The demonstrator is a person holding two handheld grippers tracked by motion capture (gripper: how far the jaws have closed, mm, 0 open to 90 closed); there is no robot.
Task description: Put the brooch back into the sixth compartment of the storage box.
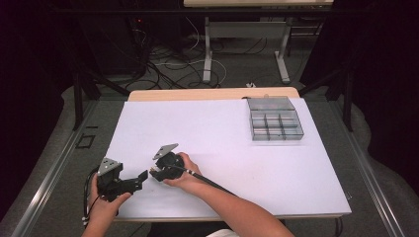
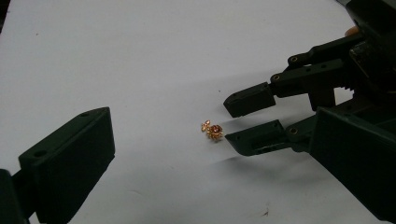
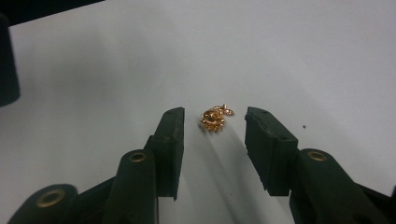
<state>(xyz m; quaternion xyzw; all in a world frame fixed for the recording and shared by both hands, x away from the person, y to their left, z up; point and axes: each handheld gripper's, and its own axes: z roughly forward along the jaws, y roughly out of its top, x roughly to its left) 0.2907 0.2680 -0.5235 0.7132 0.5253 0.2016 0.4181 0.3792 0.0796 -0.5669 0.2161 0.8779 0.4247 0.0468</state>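
- while both grippers sit low over the near-left part of the white sheet, a small gold ornament lies flat on the sheet between them.
- seen in the right gripper view, the ornament rests just ahead of the gap between the right gripper tips, roughly centred between the two black jaws; neither jaw touches it.
- the right gripper's jaws stand partly apart, wider than the ornament, with nothing held.
- in the left gripper view, the ornament lies just beside the tip of the right gripper's nearer jaw; i cannot tell if they touch.
- the left gripper has its jaws spread wide, one at each side of its own view, with nothing between them but bare sheet; the ornament lies well ahead of them.
- from the high view, the left gripper points toward the right gripper, their tips near each other, each held in a hand.
- a clear compartment box sits at the far right of the sheet, well apart from both grippers.
- the sheet covers a wooden table, whose far edge shows beyond it.
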